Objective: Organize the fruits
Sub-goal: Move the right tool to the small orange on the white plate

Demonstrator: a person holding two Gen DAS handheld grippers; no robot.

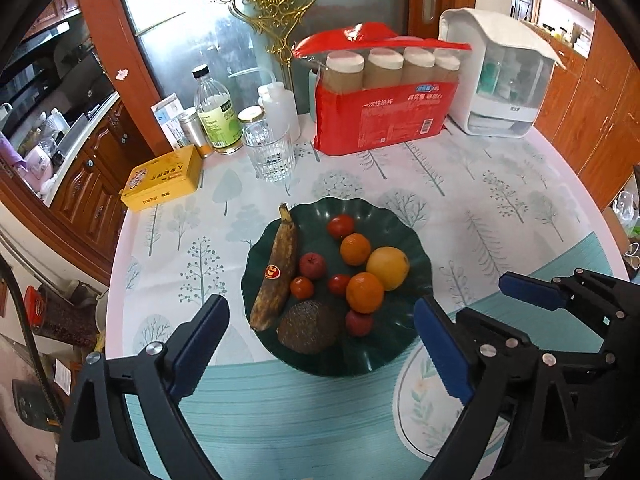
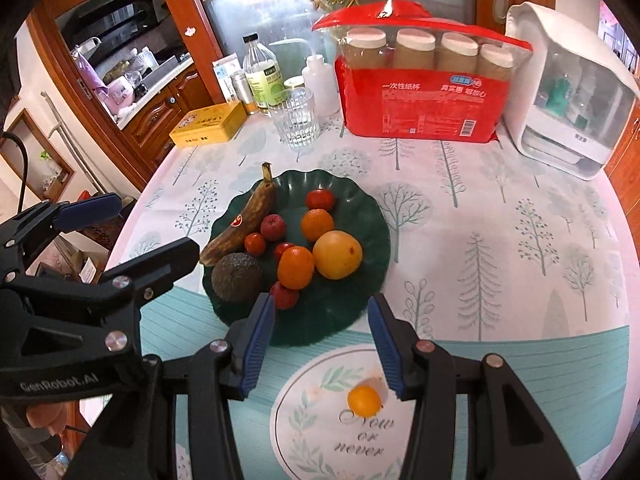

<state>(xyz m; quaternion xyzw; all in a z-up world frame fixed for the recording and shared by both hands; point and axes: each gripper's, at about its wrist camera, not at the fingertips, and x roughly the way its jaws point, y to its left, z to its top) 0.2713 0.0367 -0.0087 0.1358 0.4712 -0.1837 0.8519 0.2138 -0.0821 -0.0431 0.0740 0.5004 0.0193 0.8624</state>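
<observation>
A dark green scalloped plate (image 1: 400,344) (image 2: 372,216) holds a spotted banana (image 1: 276,272) (image 2: 244,224), an avocado (image 1: 308,326) (image 2: 236,278), two oranges, a yellow fruit (image 1: 388,268) (image 2: 337,255) and several small red fruits. A small orange fruit (image 2: 364,400) lies on the tablecloth, apart from the plate, between my right fingers. My left gripper (image 1: 320,344) is open and empty, just short of the plate's near rim. My right gripper (image 2: 322,344) is open and empty; it shows in the left wrist view (image 1: 472,312) right of the plate.
At the table's back stand a red pack of paper cups (image 1: 384,96), a white dispenser box (image 1: 500,76), a ribbed glass (image 1: 270,152), bottles (image 1: 214,112) and a yellow tin (image 1: 164,178). The round table's edge curves along the left, with kitchen cabinets beyond.
</observation>
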